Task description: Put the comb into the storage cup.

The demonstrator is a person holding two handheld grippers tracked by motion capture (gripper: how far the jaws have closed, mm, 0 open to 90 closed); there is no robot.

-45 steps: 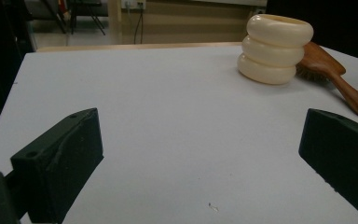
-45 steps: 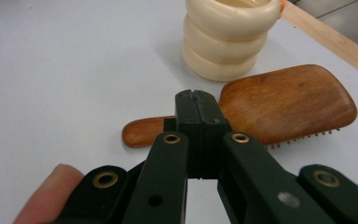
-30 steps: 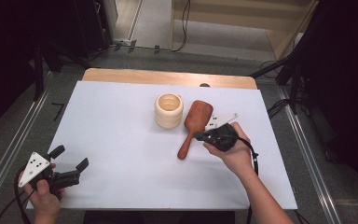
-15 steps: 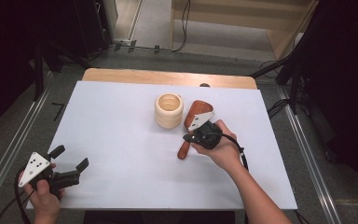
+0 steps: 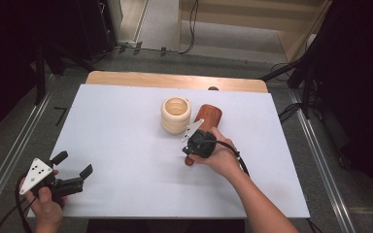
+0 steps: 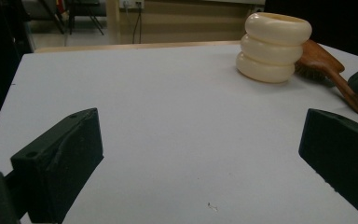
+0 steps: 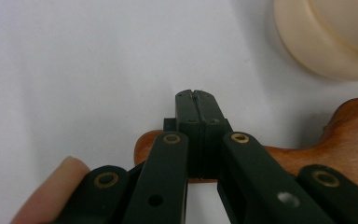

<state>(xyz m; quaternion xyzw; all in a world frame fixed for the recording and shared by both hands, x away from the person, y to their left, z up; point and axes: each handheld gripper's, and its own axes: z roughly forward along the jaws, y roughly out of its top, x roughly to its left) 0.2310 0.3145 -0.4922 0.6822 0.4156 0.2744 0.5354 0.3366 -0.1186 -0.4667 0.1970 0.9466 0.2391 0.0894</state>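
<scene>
A wooden hairbrush point(image 5: 209, 115) lies on the white table sheet point(image 5: 126, 141), its handle pointing toward me. Just left of its head stands a cream ribbed cup point(image 5: 176, 115). My right gripper point(image 5: 190, 149) is over the brush handle. In the right gripper view its jaws point(image 7: 197, 100) are pressed together with nothing between them, tips just above the handle point(image 7: 298, 161), the cup point(image 7: 326, 42) at the upper right. My left gripper point(image 5: 73, 164) rests at the near left corner, open and empty. The left gripper view point(image 6: 203, 140) looks across the sheet to the cup point(image 6: 272, 46) and brush point(image 6: 335, 79).
A wooden strip point(image 5: 175, 80) runs along the table's far edge. Metal rails point(image 5: 14, 155) flank the table on both sides, and cables lie on the floor behind. Bare white sheet spans the space between the two grippers.
My right hand has moved left and down, from beside the brush to right over its handle. The left gripper has stayed where it was. Brush and cup have not shifted.
</scene>
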